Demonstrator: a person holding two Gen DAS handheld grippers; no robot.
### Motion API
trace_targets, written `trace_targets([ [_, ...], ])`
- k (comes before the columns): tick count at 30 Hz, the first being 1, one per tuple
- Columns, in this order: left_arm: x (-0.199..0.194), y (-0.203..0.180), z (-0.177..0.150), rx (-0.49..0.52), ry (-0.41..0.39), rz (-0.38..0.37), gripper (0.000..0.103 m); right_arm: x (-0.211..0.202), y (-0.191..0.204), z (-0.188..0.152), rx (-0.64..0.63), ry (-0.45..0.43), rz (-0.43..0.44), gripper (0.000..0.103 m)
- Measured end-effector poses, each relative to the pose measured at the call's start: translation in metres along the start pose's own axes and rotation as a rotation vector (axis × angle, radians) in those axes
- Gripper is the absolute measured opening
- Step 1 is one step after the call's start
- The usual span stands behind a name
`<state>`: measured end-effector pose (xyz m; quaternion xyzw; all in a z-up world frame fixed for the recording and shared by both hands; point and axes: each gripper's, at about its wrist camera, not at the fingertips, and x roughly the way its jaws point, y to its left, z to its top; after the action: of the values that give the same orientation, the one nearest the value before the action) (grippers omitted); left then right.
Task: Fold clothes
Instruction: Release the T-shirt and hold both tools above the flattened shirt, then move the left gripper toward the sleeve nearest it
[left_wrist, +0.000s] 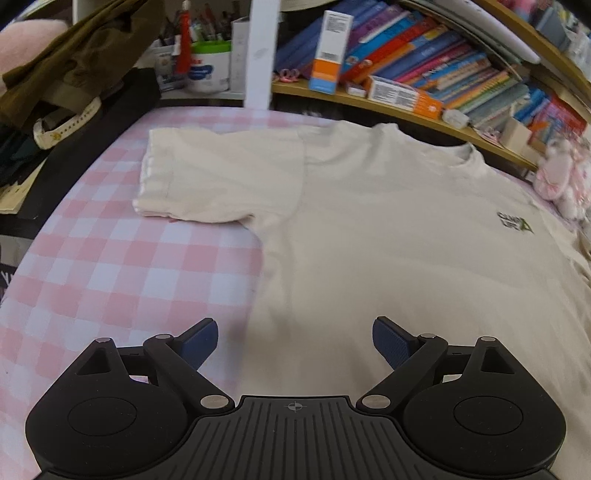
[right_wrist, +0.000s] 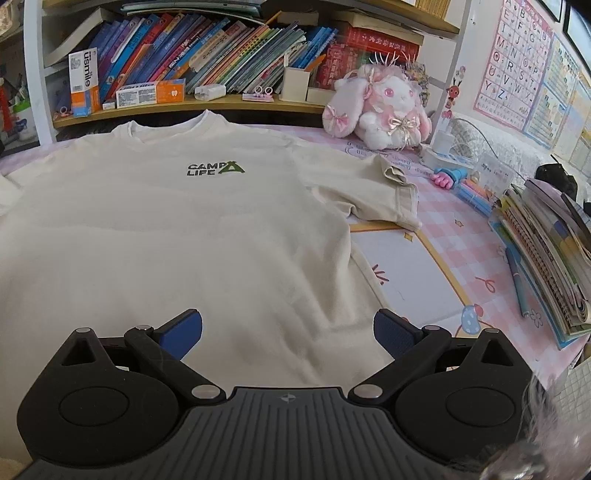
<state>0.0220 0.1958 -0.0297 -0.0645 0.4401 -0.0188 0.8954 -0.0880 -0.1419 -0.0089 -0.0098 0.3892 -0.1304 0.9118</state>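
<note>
Cream T-shirt (right_wrist: 166, 229) laid flat on counter (left_wrist: 110, 266), collar toward far edge, hem nearest fingers. Left gripper (left_wrist: 295, 341) and right gripper (right_wrist: 288, 334) held wide, empty, over hem corners.
</note>
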Motion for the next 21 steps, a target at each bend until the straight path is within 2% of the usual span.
trace_targets([
  [5,0.006,0.020,0.008,-0.047,-0.023,-0.010,0.093,0.002,0.011,0.001,-0.012,0.010,-0.004,0.100],
  [11,0.012,0.054,0.032,-0.173,-0.124,-0.024,0.090,0.004,0.025,-0.002,-0.039,0.029,-0.003,0.100],
  [14,0.020,0.075,0.047,-0.260,-0.141,0.003,0.081,0.006,0.033,-0.003,-0.060,0.047,-0.004,0.100],
  [16,0.026,0.090,0.054,-0.331,-0.146,0.029,0.079,0.006,0.039,-0.002,-0.074,0.052,-0.001,0.100],
  [19,0.036,0.115,0.058,-0.451,-0.135,0.009,0.071,0.004,0.045,-0.001,-0.094,0.049,0.004,0.100],
  [21,0.043,0.125,0.059,-0.511,-0.127,-0.002,0.059,0.002,0.048,-0.001,-0.105,0.046,0.002,0.100],
])
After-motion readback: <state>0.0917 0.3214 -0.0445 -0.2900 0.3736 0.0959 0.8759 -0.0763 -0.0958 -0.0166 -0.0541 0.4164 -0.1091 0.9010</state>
